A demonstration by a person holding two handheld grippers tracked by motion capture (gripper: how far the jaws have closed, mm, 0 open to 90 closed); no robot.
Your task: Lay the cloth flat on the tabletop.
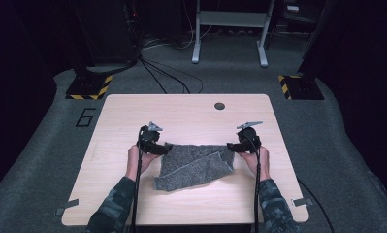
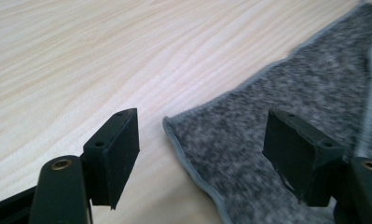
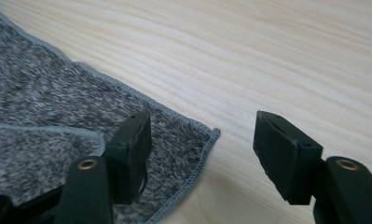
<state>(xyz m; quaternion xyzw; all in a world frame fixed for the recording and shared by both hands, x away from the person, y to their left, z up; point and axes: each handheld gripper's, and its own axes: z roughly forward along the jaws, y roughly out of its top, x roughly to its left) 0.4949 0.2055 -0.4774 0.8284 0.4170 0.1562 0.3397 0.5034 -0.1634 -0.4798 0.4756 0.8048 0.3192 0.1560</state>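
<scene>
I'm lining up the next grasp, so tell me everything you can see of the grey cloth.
The grey cloth is a mottled, fuzzy fabric with a stitched lighter hem, lying on the wooden table near its middle. It is partly folded: a flap lies over the lower layer, leaving an uneven outline. The left gripper stands open around its left corner, and the right gripper open around its right corner. Neither has closed on it.

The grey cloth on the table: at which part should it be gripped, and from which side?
Grip the grey cloth at its two far corners, one per hand-held gripper. The left hand-held gripper comes from the left, the right hand-held gripper from the right. Both are open and straddle a hemmed corner lying flat on the table; the thin edge probably suits a low pinch.
</scene>
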